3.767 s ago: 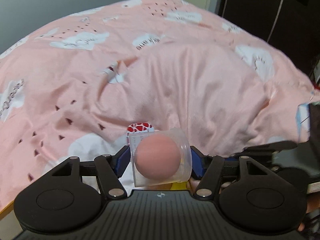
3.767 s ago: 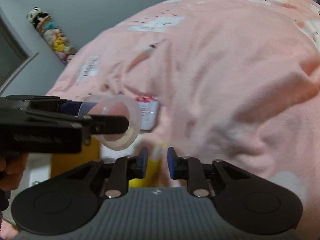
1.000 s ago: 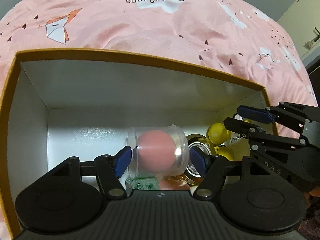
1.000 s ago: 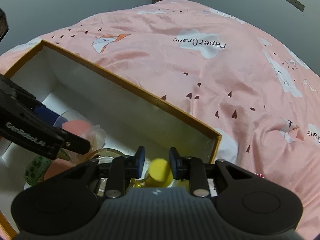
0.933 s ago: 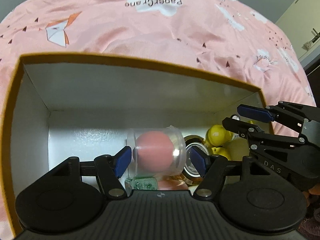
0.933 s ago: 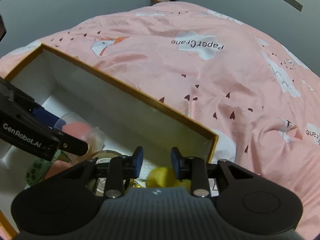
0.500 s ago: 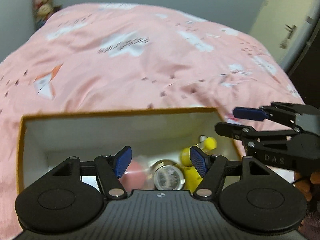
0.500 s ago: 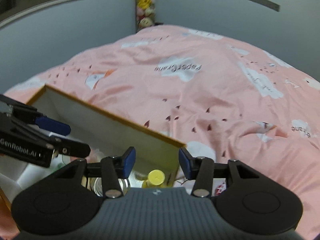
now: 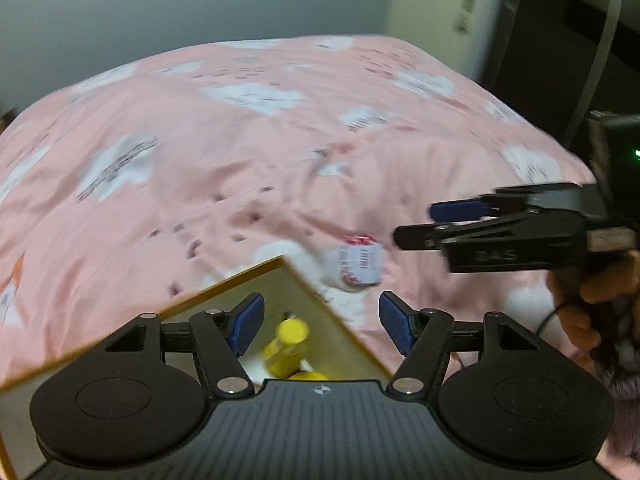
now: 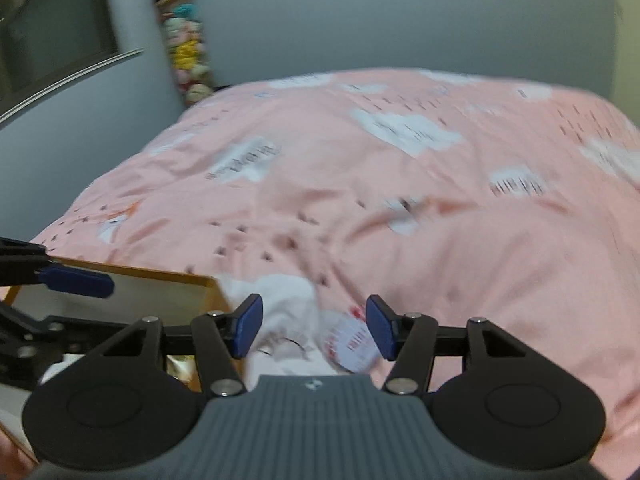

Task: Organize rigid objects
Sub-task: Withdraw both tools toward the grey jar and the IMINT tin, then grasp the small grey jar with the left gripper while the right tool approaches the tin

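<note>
Left tongs [image 9: 320, 322]: released and empty; we judge their load is delivered.
Right tongs [image 10: 314, 327]: spread wide, framing the red-and-white packet [image 10: 352, 346], likely our next pick.
Packet: flat, glossy, on soft pink bedding [image 10: 400, 200].
Box [image 9: 240, 280]: rigid card, at packet's 8 o'clock, holding yellow bottles [image 9: 286, 344].

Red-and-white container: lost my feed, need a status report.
Both grippers open, empty: left, right. Red-and-white container on the pink bedspread, outside the box. Nothing in the way.
</note>
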`<move>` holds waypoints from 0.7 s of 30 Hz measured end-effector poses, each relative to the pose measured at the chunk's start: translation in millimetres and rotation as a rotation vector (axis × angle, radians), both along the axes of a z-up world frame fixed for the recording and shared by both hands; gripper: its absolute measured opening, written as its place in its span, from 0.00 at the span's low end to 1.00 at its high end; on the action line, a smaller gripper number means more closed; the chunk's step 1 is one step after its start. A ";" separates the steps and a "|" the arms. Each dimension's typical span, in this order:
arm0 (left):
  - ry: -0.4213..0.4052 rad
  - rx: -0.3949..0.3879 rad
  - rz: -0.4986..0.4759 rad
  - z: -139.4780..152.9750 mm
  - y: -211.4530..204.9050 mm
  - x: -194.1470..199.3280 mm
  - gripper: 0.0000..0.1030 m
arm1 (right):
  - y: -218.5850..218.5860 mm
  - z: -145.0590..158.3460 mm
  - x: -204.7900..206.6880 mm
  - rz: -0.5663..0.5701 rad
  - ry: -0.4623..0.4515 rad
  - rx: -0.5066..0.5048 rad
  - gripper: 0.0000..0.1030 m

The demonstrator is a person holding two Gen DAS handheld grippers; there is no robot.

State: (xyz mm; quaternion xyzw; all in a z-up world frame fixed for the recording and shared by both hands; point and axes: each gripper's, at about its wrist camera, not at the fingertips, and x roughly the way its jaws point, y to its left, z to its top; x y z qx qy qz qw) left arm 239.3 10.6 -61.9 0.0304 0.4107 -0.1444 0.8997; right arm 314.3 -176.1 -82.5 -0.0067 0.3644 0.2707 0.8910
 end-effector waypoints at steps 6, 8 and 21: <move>0.072 0.178 -0.274 -17.6 -49.6 14.8 0.70 | -23.4 -37.8 2.9 -0.055 0.099 0.007 0.49; 0.094 0.254 -0.366 -26.6 -62.9 16.0 0.69 | -30.6 -49.3 -0.3 -0.062 0.125 0.019 0.49; 0.413 0.703 -0.787 -99.8 -134.7 51.8 0.69 | -51.0 -90.0 1.4 -0.067 0.219 0.104 0.48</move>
